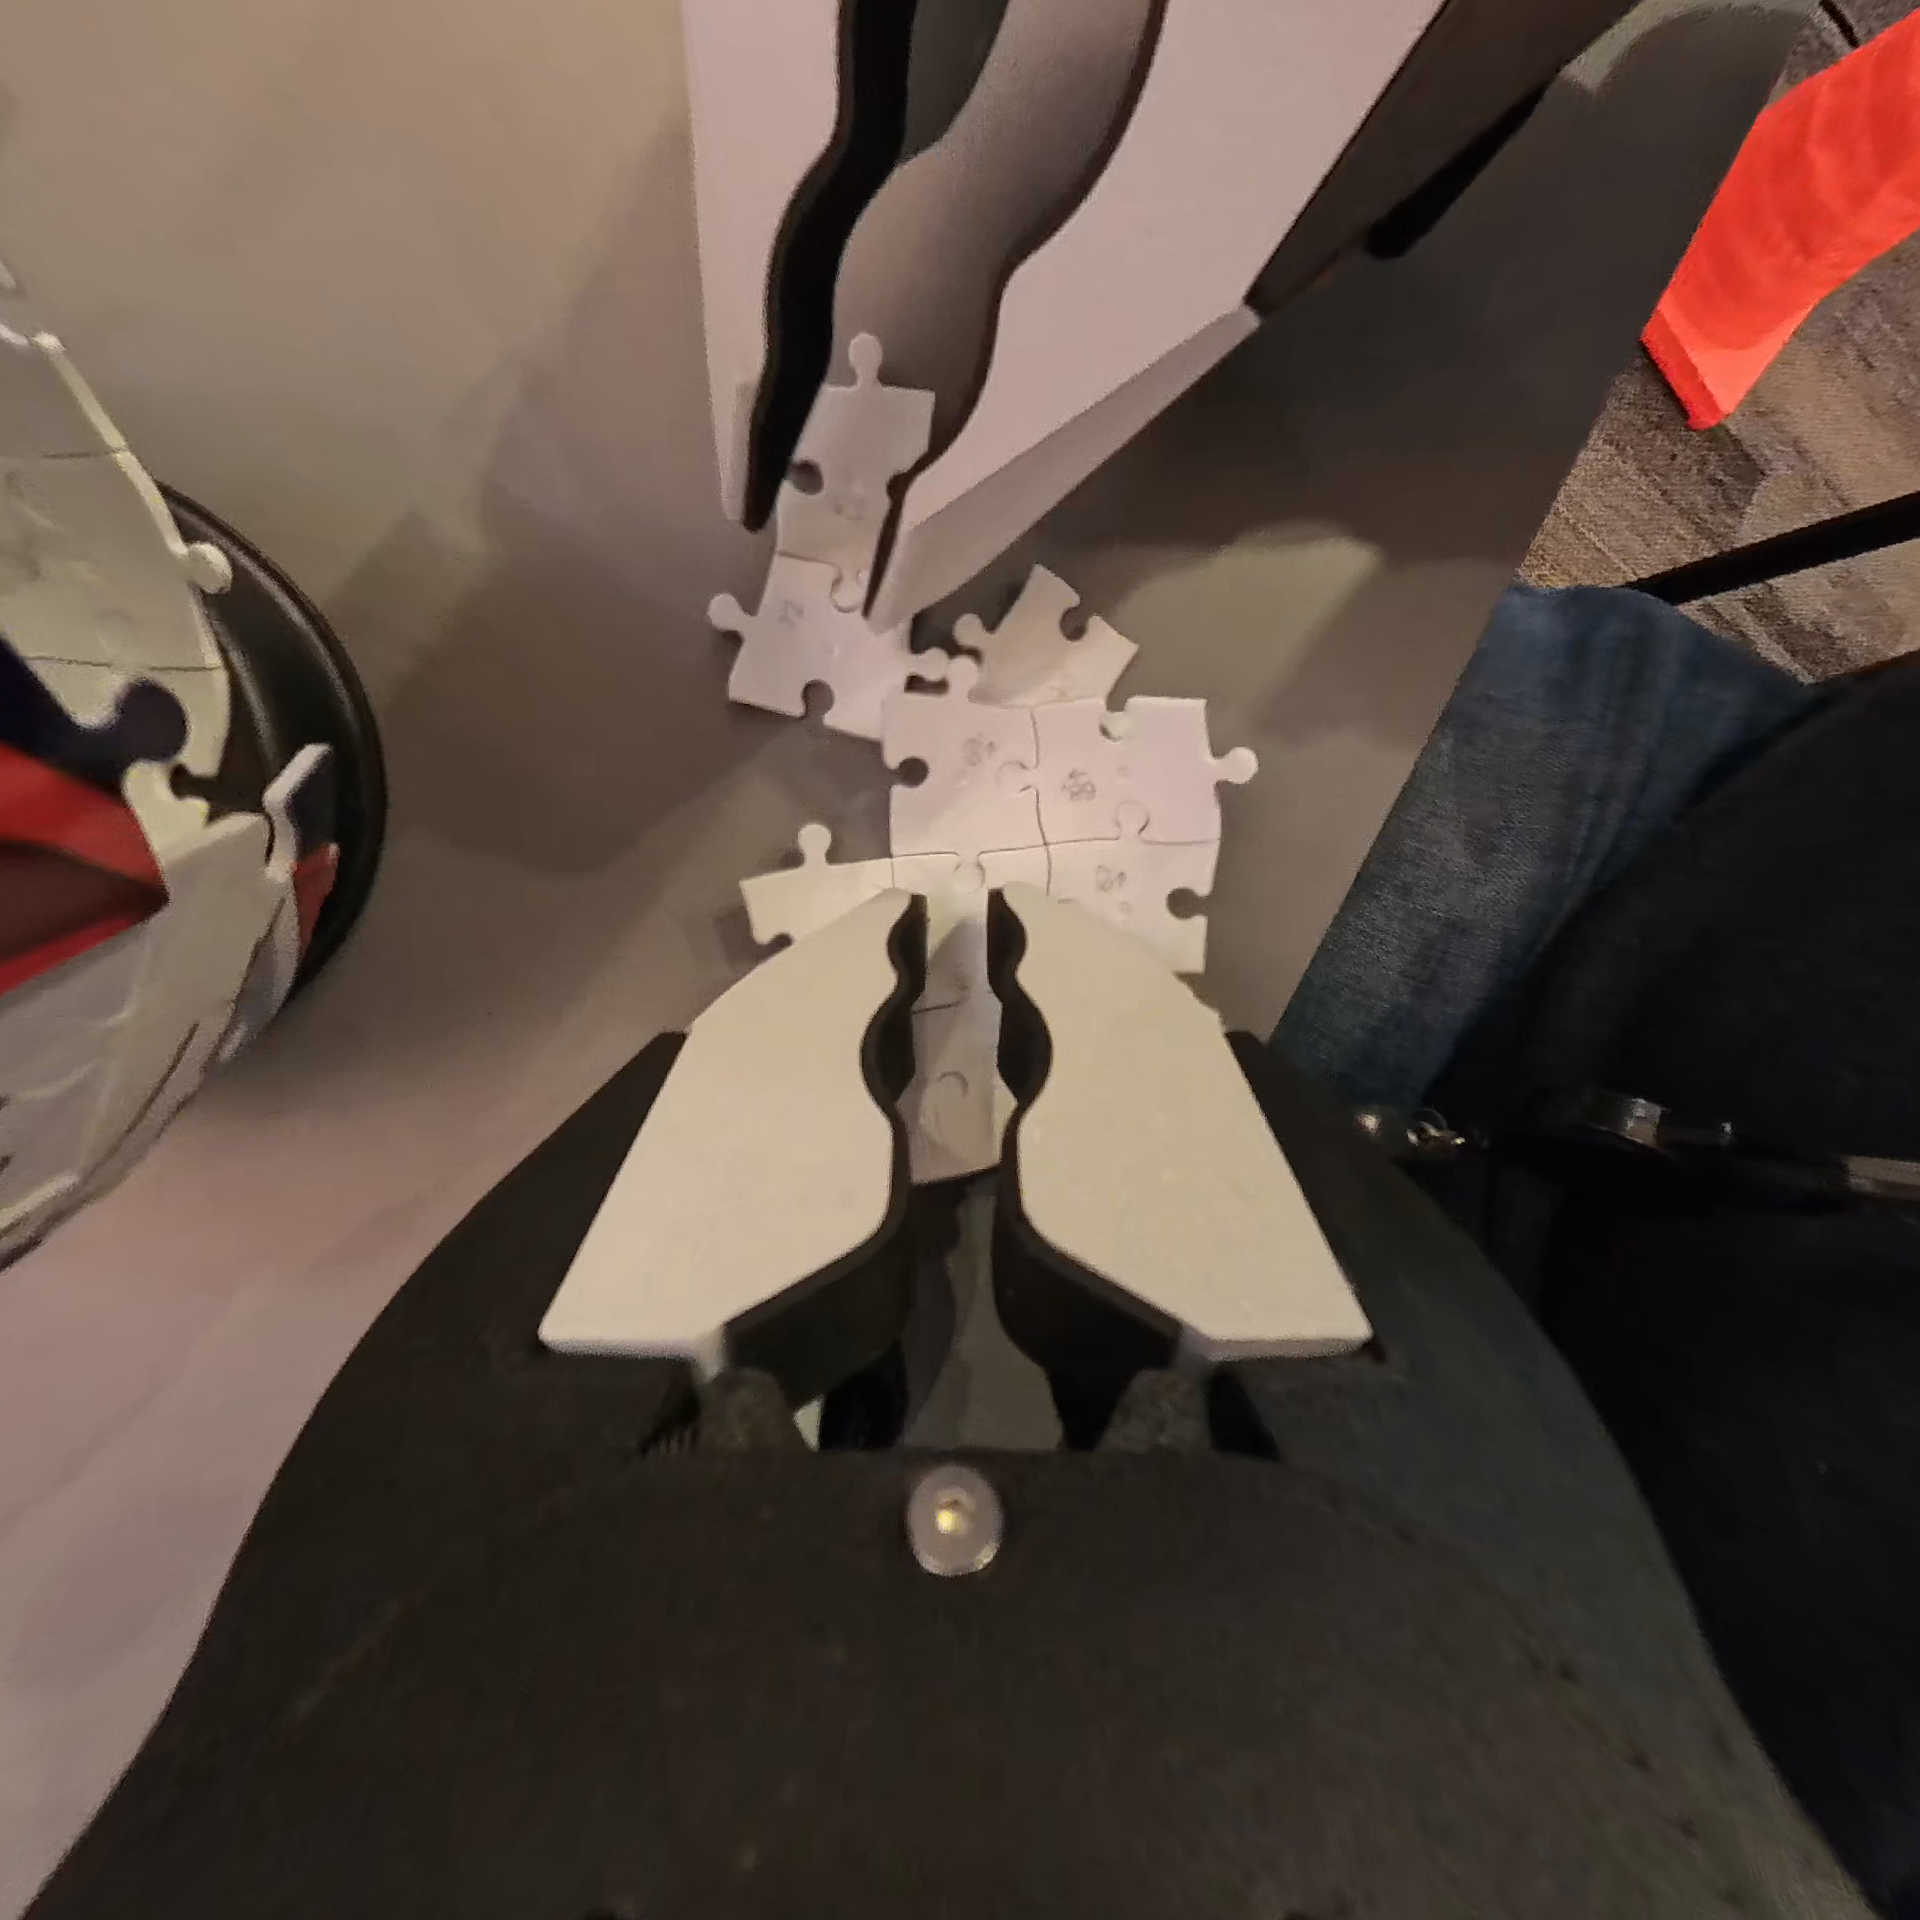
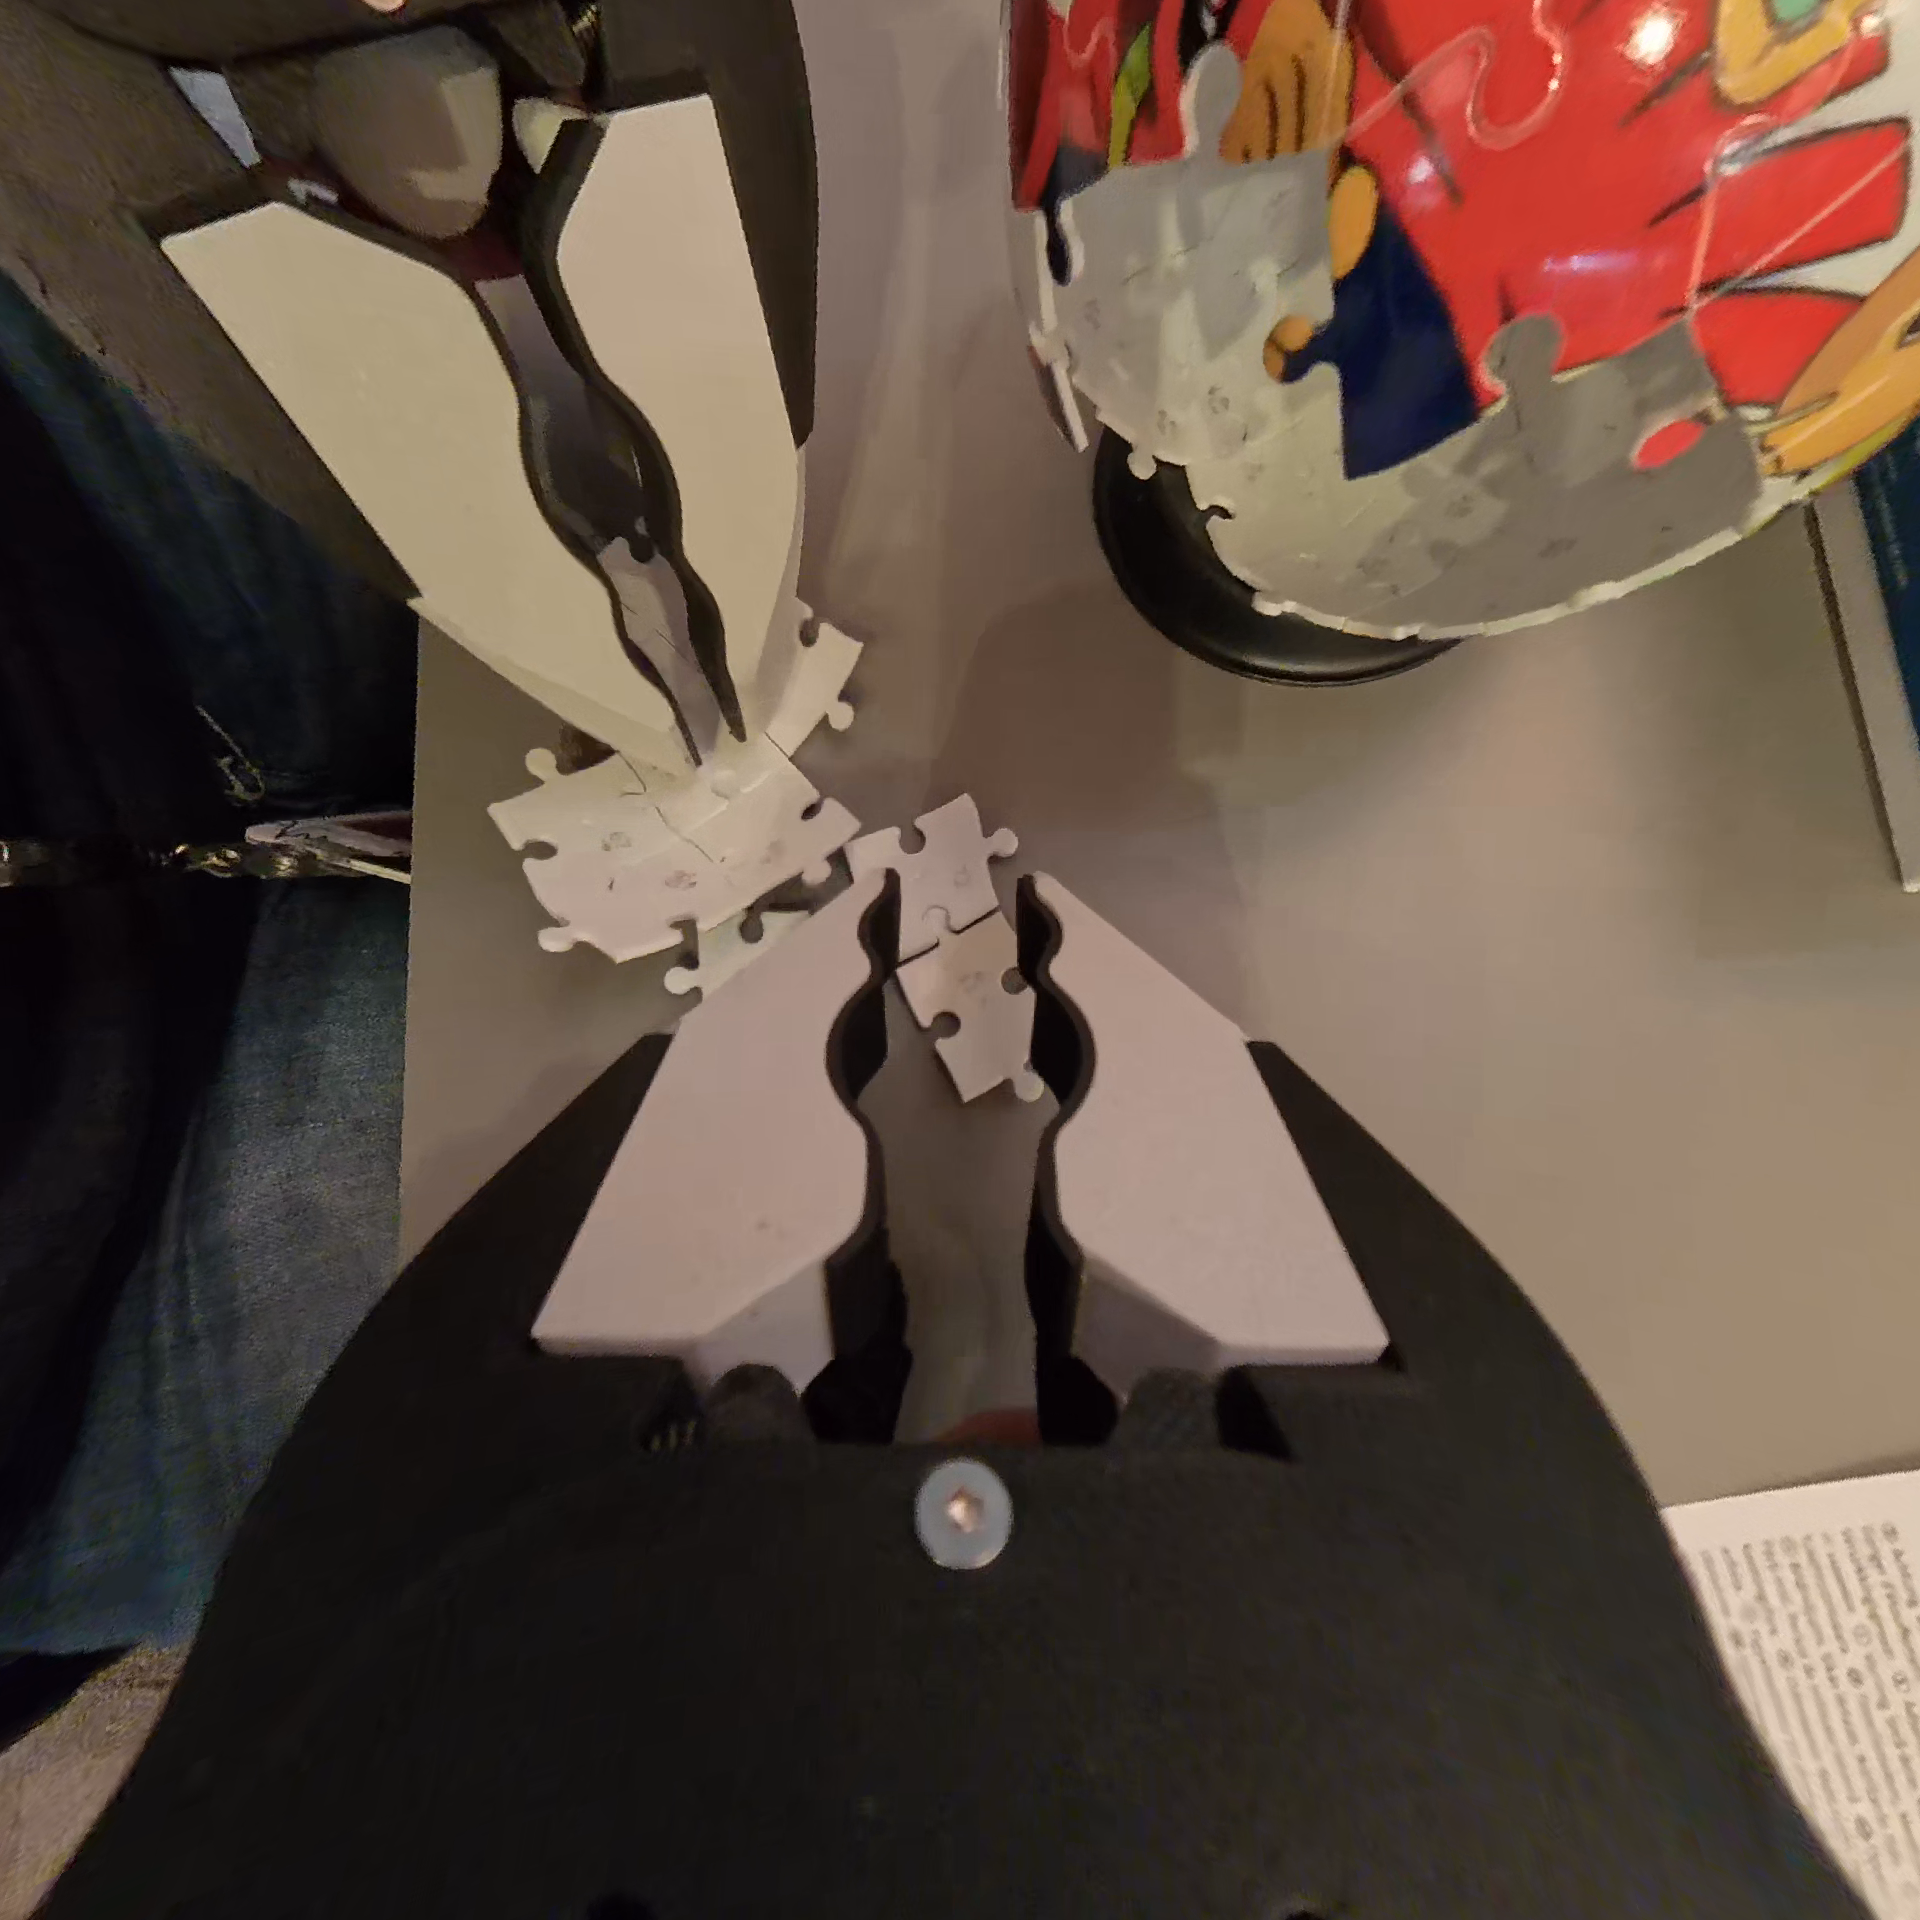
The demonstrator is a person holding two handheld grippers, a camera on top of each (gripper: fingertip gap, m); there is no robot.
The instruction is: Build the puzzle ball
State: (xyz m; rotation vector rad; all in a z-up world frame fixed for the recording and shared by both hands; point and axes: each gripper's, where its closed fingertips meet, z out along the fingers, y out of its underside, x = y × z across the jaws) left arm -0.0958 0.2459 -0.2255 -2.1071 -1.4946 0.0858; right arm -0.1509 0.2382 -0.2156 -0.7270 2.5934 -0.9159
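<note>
The left gripper [image 1: 956,914] pinches a joined cluster [image 1: 1049,800] of white puzzle pieces, jaws nearly together on the cluster's near edge. The cluster lies close to the tabletop [image 1: 468,312] edge on the person's side, part of it overhanging a denim-clad leg [image 1: 1507,831]. The right gripper [image 1: 831,540] reaches in from the far side with a pair [image 2: 961,956] of joined pieces between its jaws; the jaws stand narrowly apart, and whether they actually press the pair cannot be told. The pair's tip sits just beside the cluster, with a thin gap showing in the right wrist view.

The puzzle ball [image 2: 1507,312] stands partly built on a black ring stand [image 2: 1195,582], well apart from both grippers, with bare grey tabletop between it and the pieces. Its open side shows the white backs of its pieces and a ragged edge of tabs.

The right wrist view alone shows the ball's glossy red, orange and blue outer face, a printed sheet [image 2: 1808,1683] at the near right corner, and a book-like edge [image 2: 1881,675] at the right border. The left wrist view alone shows the ball's hollow inside [image 1: 62,862], an orange-red object [image 1: 1787,208] standing on the floor [image 1: 1683,488] beyond the tabletop edge, and keys [image 1: 1621,1132] at the person's waist.
</note>
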